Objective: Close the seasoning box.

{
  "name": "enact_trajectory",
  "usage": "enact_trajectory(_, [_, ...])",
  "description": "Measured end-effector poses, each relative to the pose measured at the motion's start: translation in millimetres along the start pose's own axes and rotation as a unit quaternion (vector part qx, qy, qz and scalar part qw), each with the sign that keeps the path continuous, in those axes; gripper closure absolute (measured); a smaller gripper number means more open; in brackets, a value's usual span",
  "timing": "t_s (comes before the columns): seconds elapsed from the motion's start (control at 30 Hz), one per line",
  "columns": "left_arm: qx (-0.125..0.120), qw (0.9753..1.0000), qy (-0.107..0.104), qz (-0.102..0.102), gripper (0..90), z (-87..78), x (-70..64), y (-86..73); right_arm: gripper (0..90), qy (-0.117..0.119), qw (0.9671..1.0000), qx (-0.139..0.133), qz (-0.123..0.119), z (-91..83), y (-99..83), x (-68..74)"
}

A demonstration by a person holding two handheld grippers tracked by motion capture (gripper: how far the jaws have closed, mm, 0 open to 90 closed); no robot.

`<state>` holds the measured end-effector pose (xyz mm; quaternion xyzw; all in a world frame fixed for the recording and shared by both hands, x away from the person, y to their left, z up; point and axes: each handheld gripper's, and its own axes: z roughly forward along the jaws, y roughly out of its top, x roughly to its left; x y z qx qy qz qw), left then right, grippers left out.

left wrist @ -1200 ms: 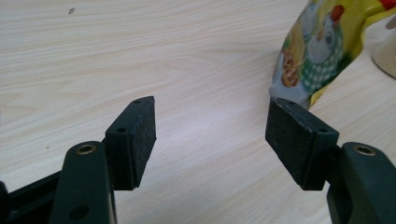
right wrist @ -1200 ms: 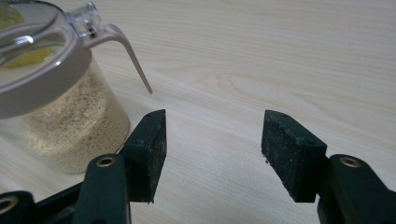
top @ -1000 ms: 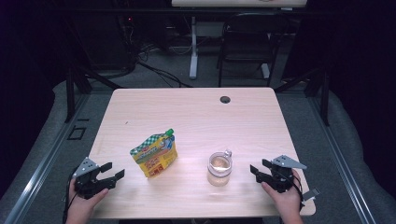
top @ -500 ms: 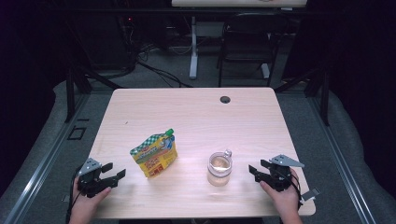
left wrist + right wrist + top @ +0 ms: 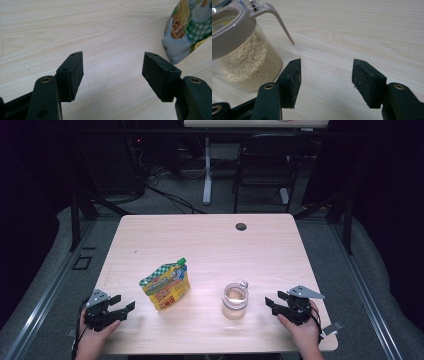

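The left gripper [image 5: 120, 306] rests near the table's front left corner, jaws spread wide and empty; the right gripper [image 5: 276, 302] rests at the front right, likewise released. The glass jar of pale grains with a grey lid [image 5: 235, 300] stands near the right gripper, the colourful printed spouted pouch [image 5: 165, 284] near the left, on the light wooden table [image 5: 200, 240]

Wooden table [image 5: 210, 240] with pouch [image 5: 165, 285], jar [image 5: 235, 300]

A pale wooden tabletop [image 5: 210, 245] is seen, with a dark round grommet [image 5: 241, 226] set near its far edge. Beyond it, a black chair [image 5: 262, 167], a white desk leg [image 5: 207, 170] and loose cables [image 5: 165, 190] are seen on grey floor [image 5: 370, 270].
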<state>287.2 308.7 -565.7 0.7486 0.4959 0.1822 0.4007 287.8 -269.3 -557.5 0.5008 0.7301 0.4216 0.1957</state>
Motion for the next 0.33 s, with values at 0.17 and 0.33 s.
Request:
enact_trajectory(0.17, [0.003, 1.0, 0.001, 0.001, 33.9, 1.8, -0.3, 0.5, 40.6, 0.002, 1.0, 0.0, -0.001, 0.3, -1.0, 0.5])
enact_trajectory(0.33, [0.002, 0.9999, 0.008, 0.01, 34.2, 1.7, -0.5, 2.1, 39.9, 0.009, 0.9999, -0.004, -0.004, 0.0, -0.6, 0.7])
